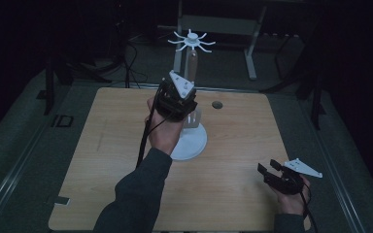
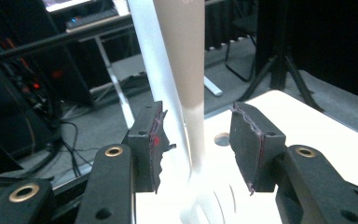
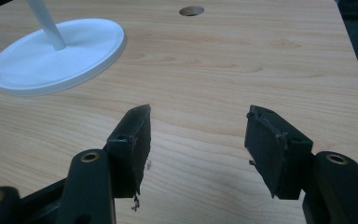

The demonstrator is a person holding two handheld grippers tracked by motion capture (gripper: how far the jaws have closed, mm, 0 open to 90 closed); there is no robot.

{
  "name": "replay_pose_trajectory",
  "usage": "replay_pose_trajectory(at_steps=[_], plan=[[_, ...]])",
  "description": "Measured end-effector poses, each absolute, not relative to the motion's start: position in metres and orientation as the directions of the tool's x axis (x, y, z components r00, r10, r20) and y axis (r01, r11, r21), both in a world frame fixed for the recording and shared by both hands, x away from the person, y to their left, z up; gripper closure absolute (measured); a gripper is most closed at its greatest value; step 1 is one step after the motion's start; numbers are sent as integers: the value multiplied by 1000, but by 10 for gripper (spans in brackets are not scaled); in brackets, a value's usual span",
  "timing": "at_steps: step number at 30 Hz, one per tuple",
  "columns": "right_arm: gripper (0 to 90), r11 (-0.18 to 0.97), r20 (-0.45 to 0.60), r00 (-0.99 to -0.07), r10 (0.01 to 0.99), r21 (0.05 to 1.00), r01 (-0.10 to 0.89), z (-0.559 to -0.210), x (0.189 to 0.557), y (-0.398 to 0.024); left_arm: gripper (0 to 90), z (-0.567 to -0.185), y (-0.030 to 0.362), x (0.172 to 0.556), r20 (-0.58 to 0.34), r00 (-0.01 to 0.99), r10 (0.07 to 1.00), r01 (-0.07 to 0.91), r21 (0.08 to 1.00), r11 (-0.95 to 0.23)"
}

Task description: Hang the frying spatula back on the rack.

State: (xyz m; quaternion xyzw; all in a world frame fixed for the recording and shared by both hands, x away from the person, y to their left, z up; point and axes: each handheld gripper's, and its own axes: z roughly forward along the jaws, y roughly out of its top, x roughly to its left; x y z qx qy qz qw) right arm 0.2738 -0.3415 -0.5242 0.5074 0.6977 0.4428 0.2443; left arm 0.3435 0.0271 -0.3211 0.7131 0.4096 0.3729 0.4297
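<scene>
Centre of the high view, the left gripper (image 1: 187, 92) is up at the white stand (image 1: 190, 138), where a pale beige utensil (image 1: 192, 65) hangs from the hooked crown beside the pole. In the left gripper view the jaws stand apart with the utensil (image 2: 186, 60) between them, pads clear of it, so I judge the hanging done and only the backing away left. Lower right, the right gripper (image 1: 272, 171) rests open and empty on the wooden tabletop (image 1: 243, 141). Beyond, a dark room, cables, a frame.
</scene>
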Motion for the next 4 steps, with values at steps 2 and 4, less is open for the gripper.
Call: replay_pose_trajectory(at_steps=[2, 4], plan=[[398, 94, 111, -364, 925, 860, 502, -526, 275, -342, 538, -328, 34, 338, 170, 419, 892, 280, 910, -306], [393, 95, 114, -359, 926, 852, 515, -529, 277, -343, 526, -331, 38, 336, 159, 434, 887, 289, 908, -304]])
